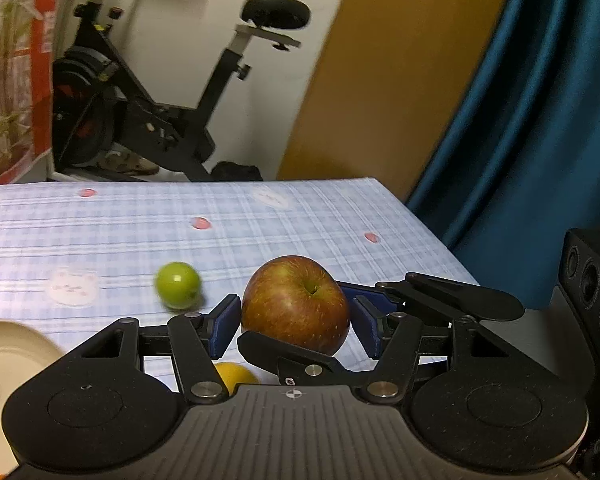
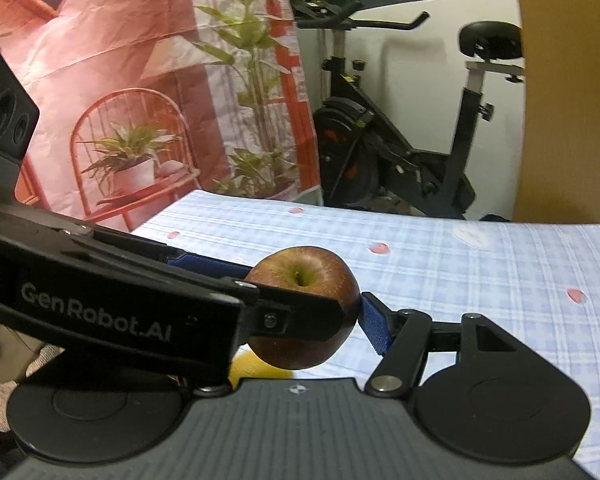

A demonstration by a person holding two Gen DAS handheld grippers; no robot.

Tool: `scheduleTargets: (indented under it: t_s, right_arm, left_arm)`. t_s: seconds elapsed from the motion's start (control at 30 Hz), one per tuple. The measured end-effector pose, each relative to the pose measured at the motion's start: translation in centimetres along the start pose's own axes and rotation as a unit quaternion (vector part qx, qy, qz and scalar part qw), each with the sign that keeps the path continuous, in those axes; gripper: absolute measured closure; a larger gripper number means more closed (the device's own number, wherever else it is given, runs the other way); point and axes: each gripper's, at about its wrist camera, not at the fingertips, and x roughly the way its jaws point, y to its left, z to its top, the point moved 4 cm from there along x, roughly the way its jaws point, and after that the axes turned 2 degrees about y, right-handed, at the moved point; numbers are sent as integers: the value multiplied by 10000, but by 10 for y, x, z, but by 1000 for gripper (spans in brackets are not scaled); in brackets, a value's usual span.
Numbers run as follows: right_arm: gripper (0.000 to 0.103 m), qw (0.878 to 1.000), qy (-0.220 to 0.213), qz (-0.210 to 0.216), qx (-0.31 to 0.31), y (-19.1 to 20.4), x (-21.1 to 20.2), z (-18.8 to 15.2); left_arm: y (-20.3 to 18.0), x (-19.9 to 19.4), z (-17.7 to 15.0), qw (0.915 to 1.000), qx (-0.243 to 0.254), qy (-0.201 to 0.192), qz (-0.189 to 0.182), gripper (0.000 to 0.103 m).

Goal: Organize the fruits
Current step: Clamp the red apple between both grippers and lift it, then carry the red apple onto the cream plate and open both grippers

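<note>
Apple [image 1: 296,304] sits between both grippers' blue pads, above the tablecloth [image 1: 100,232].

- Red apple [image 2: 304,308] between both tongs, stem hollow up.
- Left tongs [image 2: 300,304] cross from left, gripping it.
- Yellow fruit [image 2: 252,368] beneath, on checked bench [image 2: 480,280].

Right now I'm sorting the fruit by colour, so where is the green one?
In the left wrist view the green fruit lies on the checked cloth, left of the apple and beyond the plate.
</note>
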Motion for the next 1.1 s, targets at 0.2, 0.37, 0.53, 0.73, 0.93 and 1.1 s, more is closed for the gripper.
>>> scheduleTargets:
  t_s: [0.2,0.37,0.53,0.73,0.93,1.1]
  right_arm:
    - [37,9993,42,251,-287,41,14,19]
    - [37,9973,155,578,-418,78,38,28]
    - [37,9939,267,899,-579,111,73,39]
    - [37,9899,509,1063,-788,139,113,45]
    - [37,9857,838,1214,-814,147,148,30]
    - [37,9843,1154,1105,-755,145,173,16]
  left_arm:
    - [33,-35,2,9992,-276,-242,185,40]
    - [73,-59,2,9971,-547,-319,413,40]
    - [115,-72,7,9949,-751,-362,572,40]
    - [154,-66,8,9926,-1020,-256,614,40]
    - [181,-49,-5,9891,-1319,-66,655,41]
    - [193,-35,-11,9885,-1345,76,691,47]
